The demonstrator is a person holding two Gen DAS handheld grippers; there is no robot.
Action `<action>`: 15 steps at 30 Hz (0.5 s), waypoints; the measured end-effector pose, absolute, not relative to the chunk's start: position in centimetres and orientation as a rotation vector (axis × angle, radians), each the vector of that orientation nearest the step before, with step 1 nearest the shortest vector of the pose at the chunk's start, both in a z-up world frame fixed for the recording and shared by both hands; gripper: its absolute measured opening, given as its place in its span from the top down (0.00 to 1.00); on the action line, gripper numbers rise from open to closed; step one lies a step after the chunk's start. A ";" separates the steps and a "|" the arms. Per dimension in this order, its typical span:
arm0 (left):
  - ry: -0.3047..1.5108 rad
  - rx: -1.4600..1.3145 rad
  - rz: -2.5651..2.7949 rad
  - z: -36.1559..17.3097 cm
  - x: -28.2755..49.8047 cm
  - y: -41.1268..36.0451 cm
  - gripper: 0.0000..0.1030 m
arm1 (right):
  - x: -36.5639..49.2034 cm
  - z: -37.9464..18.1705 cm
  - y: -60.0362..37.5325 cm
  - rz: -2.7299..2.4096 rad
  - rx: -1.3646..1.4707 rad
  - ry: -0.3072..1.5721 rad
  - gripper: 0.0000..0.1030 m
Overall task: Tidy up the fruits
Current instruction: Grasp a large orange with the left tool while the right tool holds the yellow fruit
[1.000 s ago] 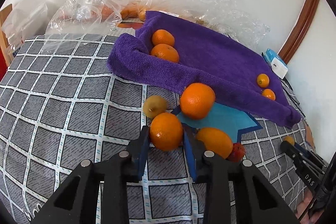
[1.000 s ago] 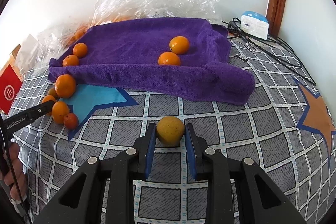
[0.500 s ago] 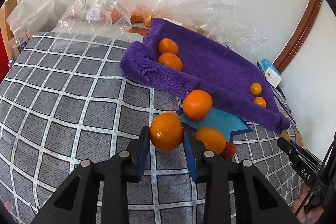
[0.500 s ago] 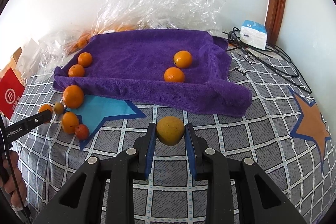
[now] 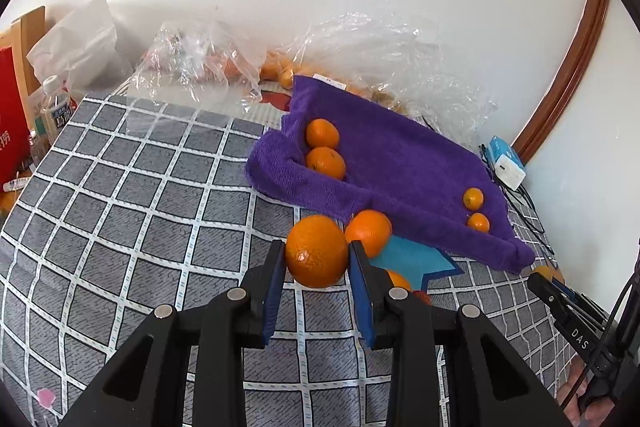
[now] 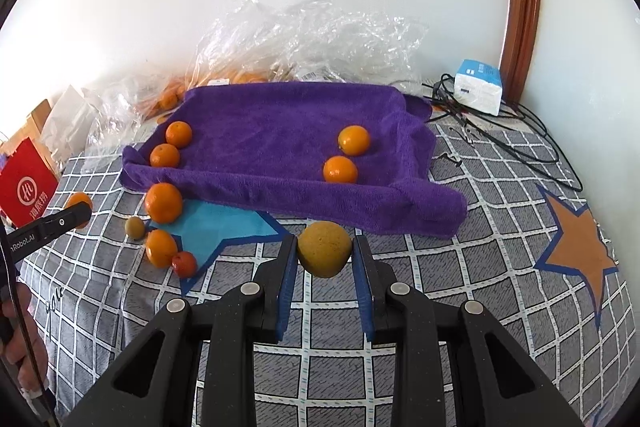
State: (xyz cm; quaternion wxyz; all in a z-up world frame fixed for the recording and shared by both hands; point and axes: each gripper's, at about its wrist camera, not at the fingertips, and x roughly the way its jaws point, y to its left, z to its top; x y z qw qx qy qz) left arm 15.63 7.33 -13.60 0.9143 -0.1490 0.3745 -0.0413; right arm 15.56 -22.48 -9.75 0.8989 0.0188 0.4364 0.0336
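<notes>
Two hand-held tools hover above a bed covered in a grey checked sheet. The left tool is clenched on a large orange, held clear of the sheet. The right tool is clenched on a duller yellowish fruit, also lifted off the sheet.

Ahead of both lies a purple towel with rolled edges, laid out like a shallow tray. It holds four small oranges: two near its left end and two towards its right end. Just in front of the towel's left end, on the sheet, sit several loose fruits, among them oranges, a small green-brown one and a small red one. Crinkled clear plastic bags lie against the wall behind.

The step in hand appears to be carrying both fruits to the towel. The next move likely calls for clearing the raised front edge, lowering each fruit beside a matching group, then releasing gently so it does not roll.
</notes>
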 end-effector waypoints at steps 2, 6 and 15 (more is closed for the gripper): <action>0.764 -0.305 -0.088 -13.1 15.7 7.3 0.71 | 15.7 -9.4 -22.5 0.067 0.037 0.898 0.73; 0.754 -0.302 -0.092 -12.2 16.3 7.1 0.71 | 16.2 -8.6 -22.7 0.062 0.040 0.889 0.73; 0.741 -0.288 -0.109 -10.6 18.7 6.3 0.71 | 18.2 -7.3 -23.2 0.040 0.034 0.876 0.73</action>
